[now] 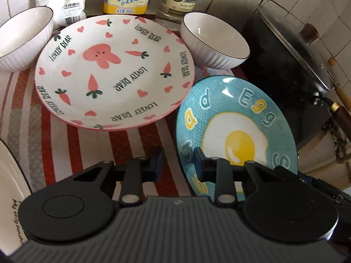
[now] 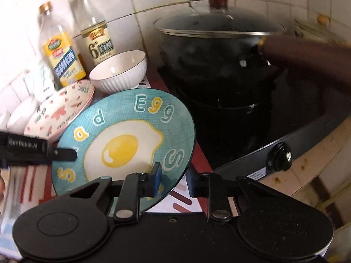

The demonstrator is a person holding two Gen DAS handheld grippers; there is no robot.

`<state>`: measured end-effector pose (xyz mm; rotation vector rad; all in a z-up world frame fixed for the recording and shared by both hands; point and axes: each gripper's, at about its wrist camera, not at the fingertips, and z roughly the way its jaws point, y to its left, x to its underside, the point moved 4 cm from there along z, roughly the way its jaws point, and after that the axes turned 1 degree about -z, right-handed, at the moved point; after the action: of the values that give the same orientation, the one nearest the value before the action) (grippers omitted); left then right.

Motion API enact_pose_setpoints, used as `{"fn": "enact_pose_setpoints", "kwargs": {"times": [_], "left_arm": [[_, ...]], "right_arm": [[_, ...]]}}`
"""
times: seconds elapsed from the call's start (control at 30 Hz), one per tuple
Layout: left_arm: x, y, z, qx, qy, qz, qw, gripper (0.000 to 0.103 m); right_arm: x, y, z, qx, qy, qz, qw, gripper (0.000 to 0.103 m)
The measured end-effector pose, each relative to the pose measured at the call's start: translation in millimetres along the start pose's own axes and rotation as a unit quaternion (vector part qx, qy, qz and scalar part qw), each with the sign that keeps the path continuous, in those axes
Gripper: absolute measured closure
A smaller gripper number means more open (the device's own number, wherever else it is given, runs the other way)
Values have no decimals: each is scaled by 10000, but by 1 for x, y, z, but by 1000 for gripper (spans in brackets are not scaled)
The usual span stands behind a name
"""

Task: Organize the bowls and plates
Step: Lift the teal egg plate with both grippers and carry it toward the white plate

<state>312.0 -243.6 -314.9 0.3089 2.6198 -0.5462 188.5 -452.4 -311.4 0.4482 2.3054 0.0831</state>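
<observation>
The left gripper (image 1: 178, 164) is black with a ribbed grey housing, blue finger pads (image 1: 198, 164) and silver pivot screws. The right gripper (image 2: 173, 177) matches (its housing plain black). White "GenRobot.AI" lettering marks the left gripper's finger beside the egg plate (image 2: 131, 118).

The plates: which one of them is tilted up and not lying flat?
The blue egg plate: its rim sits between the open right tongs. The pink rabbit plate lies flat on the cloth.

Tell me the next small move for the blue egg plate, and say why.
Probably close the right gripper on the blue egg plate: its open fingers straddle the near rim, and the left gripper also brackets the rim open. The pink rabbit plate beside it looks like the stacking spot.
</observation>
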Motion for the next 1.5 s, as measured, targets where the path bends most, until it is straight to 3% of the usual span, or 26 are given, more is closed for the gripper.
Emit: {"fn": "enact_pose_setpoints", "kwargs": {"times": [0.2, 0.3, 0.47, 0.6, 0.93, 1.27, 1.4, 1.5], "left_arm": [[5, -24, 2, -274, -206, 687, 9970, 75], [4, -23, 1, -331, -184, 589, 9975, 75], [4, -25, -5, -334, -119, 629, 9974, 76], [11, -29, -16, -360, -238, 709, 9965, 76], [31, -25, -44, -341, -11, 767, 9965, 77], [41, -19, -105, -401, -67, 639, 9971, 77], [43, -16, -141, -386, -378, 551, 9970, 77], [41, -6, -167, -316, -506, 287, 9978, 77]], "right_arm": [[0, -3, 7, -75, -40, 345, 9994, 75], [-2, 4, 4, 170, -10, 309, 9994, 76], [-6, 0, -8, 9, -19, 582, 9983, 83], [-11, 4, -19, 57, 70, 564, 9984, 84], [0, 7, -40, -71, 177, 601, 9980, 84], [-2, 34, -83, -208, 221, 297, 9991, 84], [-9, 48, -106, -325, 145, 358, 9987, 84], [-18, 68, -124, -427, -35, 73, 9991, 84]]}}
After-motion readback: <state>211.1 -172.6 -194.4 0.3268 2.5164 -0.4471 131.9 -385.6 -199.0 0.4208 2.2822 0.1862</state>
